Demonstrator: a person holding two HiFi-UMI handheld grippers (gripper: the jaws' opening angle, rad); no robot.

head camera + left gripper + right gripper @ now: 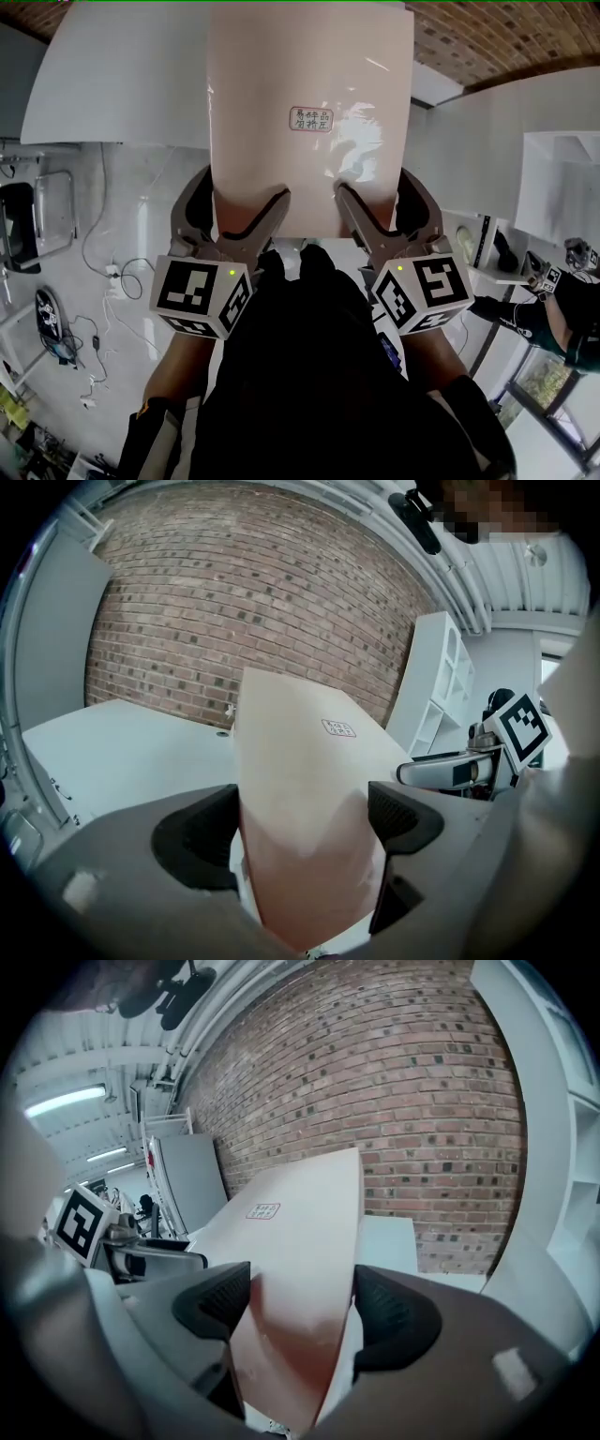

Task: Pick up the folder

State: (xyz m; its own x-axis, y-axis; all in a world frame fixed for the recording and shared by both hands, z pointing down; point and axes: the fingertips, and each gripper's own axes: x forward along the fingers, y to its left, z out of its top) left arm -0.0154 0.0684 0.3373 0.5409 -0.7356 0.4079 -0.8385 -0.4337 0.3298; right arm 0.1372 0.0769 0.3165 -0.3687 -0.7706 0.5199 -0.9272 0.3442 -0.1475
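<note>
L gripper (239, 214) & R gripper (380, 204) both pinching near edge of pale beige flat paper folder (309, 84), holding it above white table (122, 89).

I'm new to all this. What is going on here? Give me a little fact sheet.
Object: pale pink folder with a small red-printed label
Held by: left gripper and right gripper, side by side at its near edge
Jaws: each pair closed on the folder
Position: held up above the white table
Background: brick wall
</note>
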